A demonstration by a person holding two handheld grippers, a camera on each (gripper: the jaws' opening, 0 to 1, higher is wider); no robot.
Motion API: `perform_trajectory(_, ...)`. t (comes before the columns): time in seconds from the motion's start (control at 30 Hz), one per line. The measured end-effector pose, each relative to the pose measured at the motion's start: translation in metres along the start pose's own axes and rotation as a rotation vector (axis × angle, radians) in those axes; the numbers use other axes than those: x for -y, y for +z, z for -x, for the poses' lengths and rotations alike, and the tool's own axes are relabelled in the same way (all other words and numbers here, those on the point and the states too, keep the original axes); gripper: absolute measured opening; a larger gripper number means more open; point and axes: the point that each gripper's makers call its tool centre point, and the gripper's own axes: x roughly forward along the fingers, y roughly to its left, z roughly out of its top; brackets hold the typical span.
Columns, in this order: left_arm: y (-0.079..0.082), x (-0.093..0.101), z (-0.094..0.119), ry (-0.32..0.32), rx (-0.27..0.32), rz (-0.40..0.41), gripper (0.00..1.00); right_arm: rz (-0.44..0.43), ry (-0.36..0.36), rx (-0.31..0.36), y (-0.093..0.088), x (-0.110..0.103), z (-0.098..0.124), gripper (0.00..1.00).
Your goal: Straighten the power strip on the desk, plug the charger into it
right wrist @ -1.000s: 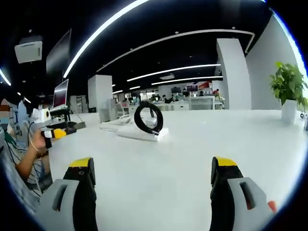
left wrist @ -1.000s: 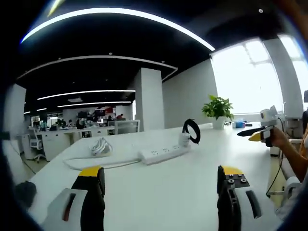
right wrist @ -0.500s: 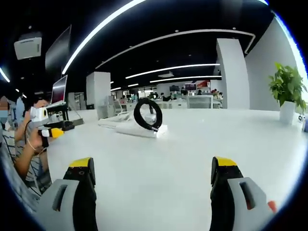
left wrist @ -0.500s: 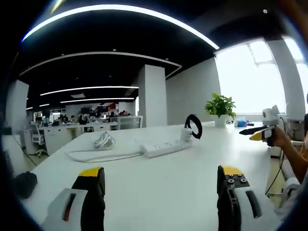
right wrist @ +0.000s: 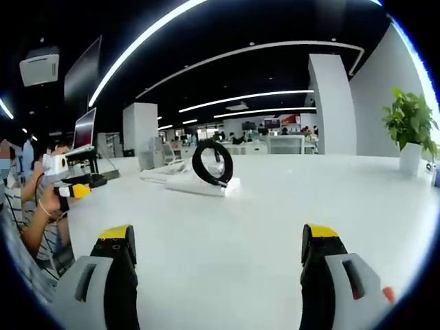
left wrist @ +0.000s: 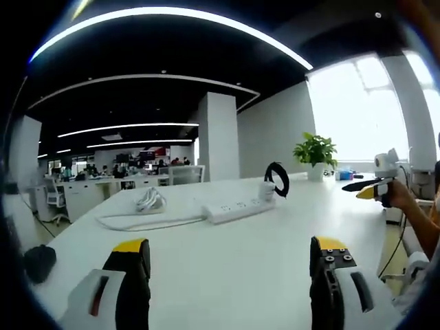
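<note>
Right now both grippers are hovering low over the desk (left wrist: 227,268) with jaws spread wide and holding nothing — a stance that reads as lining up before anything is touched.

Left gripper view, left to right: a dark object (left wrist: 39,262) is lying at the desk's lower left edge, then a bundled white cord (left wrist: 148,201) left of centre, its lead curving toward the strip (left wrist: 237,210). The strip is lying at a slant in mid-frame, well ahead of the left gripper (left wrist: 230,258). Touching its right end is sitting the charger (left wrist: 267,190), a black cable loop (left wrist: 277,179) rising off it. A plant (left wrist: 314,152) is standing further right, and the right gripper (left wrist: 364,189) is coming in at the right edge.

Right gripper view faces the strip (right wrist: 189,185) end-on, so its sockets are hidden — the loop (right wrist: 212,163) is dominating instead, with the left gripper (right wrist: 79,187) at the left and the right gripper (right wrist: 216,251) below.
</note>
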Motion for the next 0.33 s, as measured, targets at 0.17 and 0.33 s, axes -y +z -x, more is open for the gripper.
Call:
perform_trajectory(0.17,0.0000,-0.0009,0.0003,0.001,0.004,0.007,0.99,-0.006,0.003,0.004,-0.0007,-0.0013,0.0011,1.00)
perform_trajectory(0.33,0.0017,-0.0022,0.0003,0.005,0.008,0.006,0.99,-0.010,0.001,0.004,-0.0015,0.0002,0.0013,1.00)
